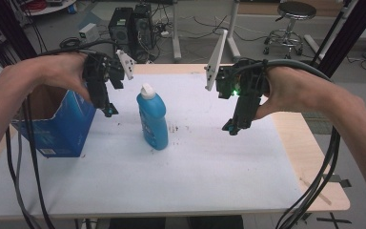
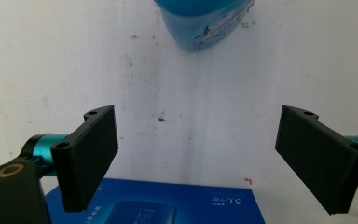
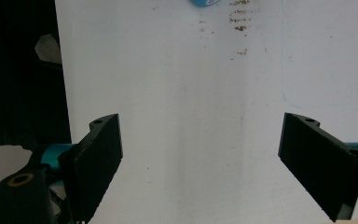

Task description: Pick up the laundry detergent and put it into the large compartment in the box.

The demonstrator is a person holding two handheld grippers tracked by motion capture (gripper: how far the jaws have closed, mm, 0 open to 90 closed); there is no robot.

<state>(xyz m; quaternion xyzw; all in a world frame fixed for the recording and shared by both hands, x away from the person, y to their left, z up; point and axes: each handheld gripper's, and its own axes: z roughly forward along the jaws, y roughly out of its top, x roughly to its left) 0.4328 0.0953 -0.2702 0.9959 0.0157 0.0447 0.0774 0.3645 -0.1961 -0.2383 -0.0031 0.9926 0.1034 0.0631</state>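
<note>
Blue bottle (image 1: 152, 119) upright mid-table beside the open blue box (image 1: 57, 126), left gripper (image 1: 108, 110) and right gripper (image 1: 232, 128) both spread, empty; a sideways bump likely topples it.

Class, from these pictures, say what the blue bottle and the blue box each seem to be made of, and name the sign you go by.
Blue bottle with white cap: probably plastic, smooth and glossy, with a moulded curved body. Open-topped blue box: seemingly cardboard, printed blue outside, with a raw brown inside and folded flaps.

High view overhead; tong cameras close, downward, perhaps sharing the bottle (image 1: 152, 119).
</note>
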